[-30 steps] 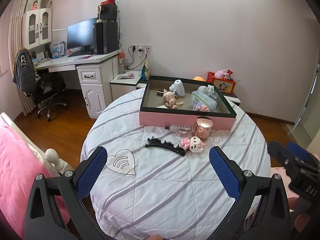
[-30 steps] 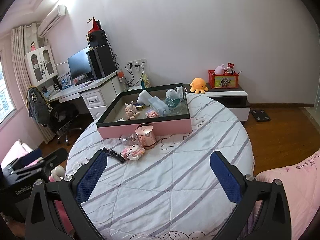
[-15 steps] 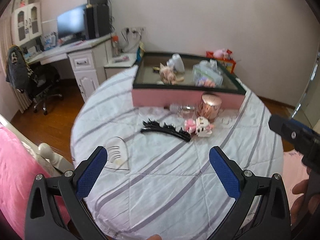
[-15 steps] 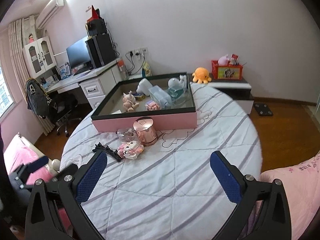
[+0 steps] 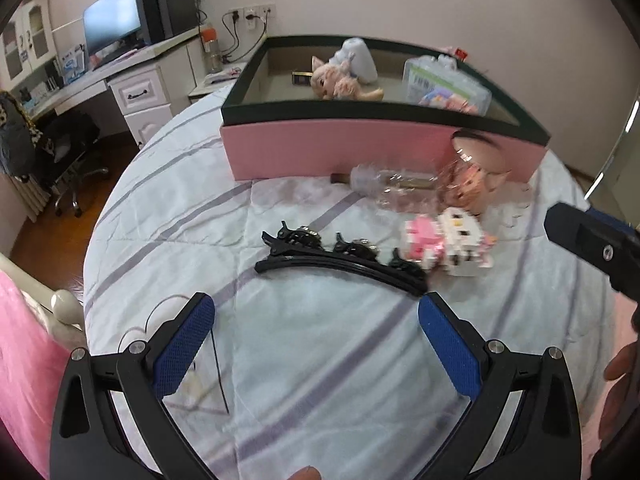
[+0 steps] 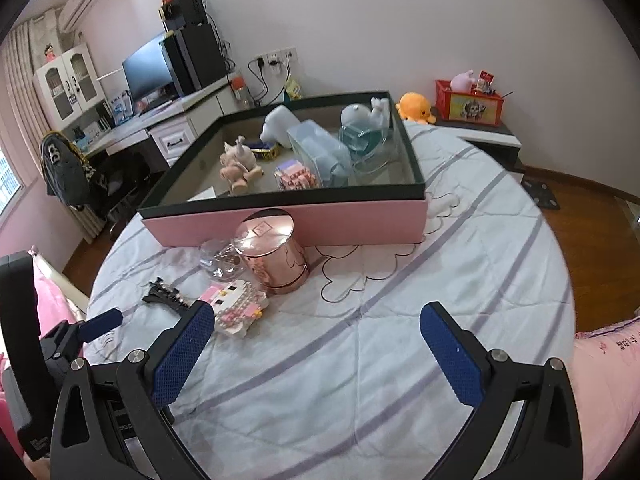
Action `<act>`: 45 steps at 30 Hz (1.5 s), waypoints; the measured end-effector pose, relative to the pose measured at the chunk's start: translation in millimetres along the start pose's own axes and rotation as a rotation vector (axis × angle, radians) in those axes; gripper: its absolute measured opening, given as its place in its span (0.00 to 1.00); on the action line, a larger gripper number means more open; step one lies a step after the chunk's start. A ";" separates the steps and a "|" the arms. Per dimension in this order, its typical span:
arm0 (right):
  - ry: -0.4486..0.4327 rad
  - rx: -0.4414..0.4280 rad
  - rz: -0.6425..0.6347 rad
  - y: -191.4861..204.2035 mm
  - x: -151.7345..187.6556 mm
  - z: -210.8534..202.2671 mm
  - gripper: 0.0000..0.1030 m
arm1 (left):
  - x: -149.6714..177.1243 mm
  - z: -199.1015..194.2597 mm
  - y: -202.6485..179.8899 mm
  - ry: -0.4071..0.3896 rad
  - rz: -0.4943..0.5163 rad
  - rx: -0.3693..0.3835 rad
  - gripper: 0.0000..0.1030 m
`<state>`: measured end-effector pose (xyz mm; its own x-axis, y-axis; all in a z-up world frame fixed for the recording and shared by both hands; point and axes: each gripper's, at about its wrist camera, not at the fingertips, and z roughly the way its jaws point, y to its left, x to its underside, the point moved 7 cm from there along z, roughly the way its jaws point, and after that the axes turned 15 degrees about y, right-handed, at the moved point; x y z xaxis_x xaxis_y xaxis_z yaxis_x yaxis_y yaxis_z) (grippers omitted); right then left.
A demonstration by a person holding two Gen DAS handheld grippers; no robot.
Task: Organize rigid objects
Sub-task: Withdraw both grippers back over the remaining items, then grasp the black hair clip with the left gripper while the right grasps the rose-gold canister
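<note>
Black hair clip, left gripper spread above

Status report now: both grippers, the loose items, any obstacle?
Left gripper open, empty, facing black hair clip. Right gripper open, empty. Block toy, rose-gold jar loose outside pink box. No obstacle seen.

No legible text anywhere.

Left wrist view motion-blurred (worst at far objects); right view sharp, evenly lit; fisheye bending, dark corners.
</note>
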<state>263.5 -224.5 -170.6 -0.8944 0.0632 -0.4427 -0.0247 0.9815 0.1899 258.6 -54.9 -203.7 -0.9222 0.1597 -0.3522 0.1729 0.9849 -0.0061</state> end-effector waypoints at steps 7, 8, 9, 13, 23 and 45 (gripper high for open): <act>0.031 -0.011 -0.024 7.7 -16.6 25.0 1.00 | -8.5 9.4 -4.4 0.014 0.037 0.014 1.00; 0.035 -0.012 -0.025 8.3 -18.8 27.6 1.00 | -10.0 10.0 -4.2 0.015 0.037 0.017 1.00; 0.038 -0.015 -0.027 9.2 -21.0 30.8 1.00 | -11.5 10.5 -4.4 0.014 0.037 0.019 1.00; 0.058 -0.031 -0.031 11.5 -26.3 42.4 1.00 | -16.1 12.9 -8.5 0.016 0.052 0.014 1.00; 0.066 -0.049 -0.019 13.4 -30.6 60.6 0.73 | -19.4 14.2 -3.4 0.004 0.020 0.045 0.93; 0.026 -0.076 -0.016 3.3 -14.3 29.6 0.48 | -12.6 -27.3 19.3 -0.086 -0.036 0.076 0.92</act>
<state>289.5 -216.8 -189.6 -0.9047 0.0415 -0.4240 -0.0726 0.9657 0.2494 264.1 -36.1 -173.9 -0.8958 0.1152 -0.4292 0.1691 0.9815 -0.0896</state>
